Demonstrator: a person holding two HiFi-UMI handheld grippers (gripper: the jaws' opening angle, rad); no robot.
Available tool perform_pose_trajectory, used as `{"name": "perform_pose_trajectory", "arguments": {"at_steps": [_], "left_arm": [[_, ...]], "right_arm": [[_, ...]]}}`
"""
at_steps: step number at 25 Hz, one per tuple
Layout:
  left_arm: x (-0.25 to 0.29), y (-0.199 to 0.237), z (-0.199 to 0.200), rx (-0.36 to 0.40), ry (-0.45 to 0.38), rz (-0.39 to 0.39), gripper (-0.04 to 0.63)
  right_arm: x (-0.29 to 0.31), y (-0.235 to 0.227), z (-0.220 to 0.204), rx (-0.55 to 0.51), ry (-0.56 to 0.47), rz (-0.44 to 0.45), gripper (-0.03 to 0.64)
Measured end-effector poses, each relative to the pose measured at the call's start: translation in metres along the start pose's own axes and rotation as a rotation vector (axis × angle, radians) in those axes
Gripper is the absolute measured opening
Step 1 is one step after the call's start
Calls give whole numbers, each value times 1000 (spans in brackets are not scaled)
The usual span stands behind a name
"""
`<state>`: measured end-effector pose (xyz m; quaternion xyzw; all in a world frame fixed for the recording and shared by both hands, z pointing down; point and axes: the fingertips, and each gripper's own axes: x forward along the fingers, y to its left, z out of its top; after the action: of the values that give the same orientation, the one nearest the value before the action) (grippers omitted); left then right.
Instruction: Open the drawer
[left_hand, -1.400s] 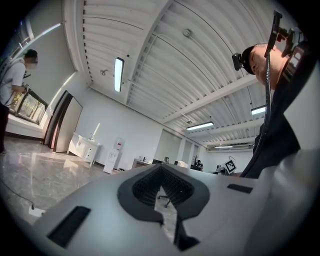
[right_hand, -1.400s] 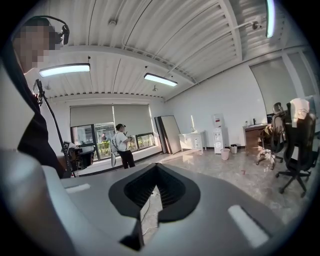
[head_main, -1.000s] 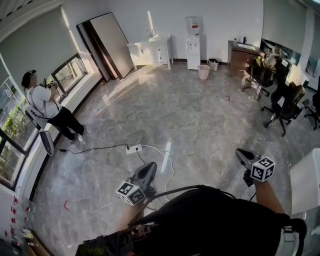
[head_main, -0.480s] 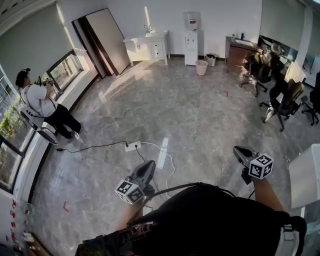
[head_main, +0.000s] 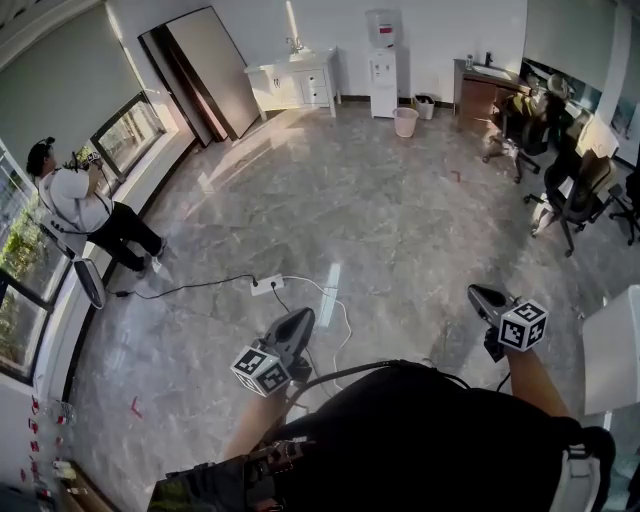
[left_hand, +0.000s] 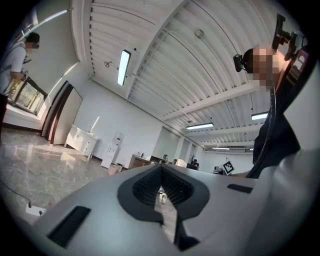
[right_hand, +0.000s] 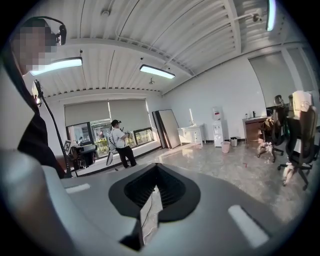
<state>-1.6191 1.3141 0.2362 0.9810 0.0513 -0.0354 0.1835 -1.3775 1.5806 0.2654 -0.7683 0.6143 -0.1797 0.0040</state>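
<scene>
Left gripper (head_main: 298, 322) and right gripper (head_main: 482, 296): fingers pressed together, holding nothing; the drawer (head_main: 316, 84) sits in the white cabinet far across the floor; walking there, a foot could snag the power strip (head_main: 267, 287) lying ahead.

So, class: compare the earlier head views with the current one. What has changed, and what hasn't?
The room, with the white cabinet, slid slightly up the head view; the left tool and right tool shifted up the frame with it. Nothing grasped or released; both tools are shut and empty.
</scene>
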Motion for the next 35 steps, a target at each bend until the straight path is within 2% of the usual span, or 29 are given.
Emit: {"name": "perform_pose_trajectory", "arguments": {"at_steps": [6, 11, 14, 18, 22, 26, 31, 35], "left_arm": [[50, -7, -15, 25, 14, 43, 0], [121, -2, -14, 24, -34, 120, 0], [172, -10, -13, 53, -41, 130, 0], [243, -21, -5, 56, -107, 155, 0], [292, -34, -17, 68, -81, 149, 0], [319, -40, -17, 70, -62, 141, 0], [341, -23, -25, 45, -46, 137, 0], [374, -1, -25, 29, -38, 83, 0]], "right_arm": [[16, -56, -3, 0, 4, 70, 2], [26, -144, 16, 1, 23, 95, 0], [24, -197, 40, -20, 14, 114, 0], [20, -274, 65, -22, -5, 123, 1], [18, -324, 73, -23, -3, 125, 1], [24, -348, 86, -34, -15, 132, 0], [35, -359, 85, -34, -7, 149, 0], [48, -372, 92, -44, 4, 123, 1]]}}
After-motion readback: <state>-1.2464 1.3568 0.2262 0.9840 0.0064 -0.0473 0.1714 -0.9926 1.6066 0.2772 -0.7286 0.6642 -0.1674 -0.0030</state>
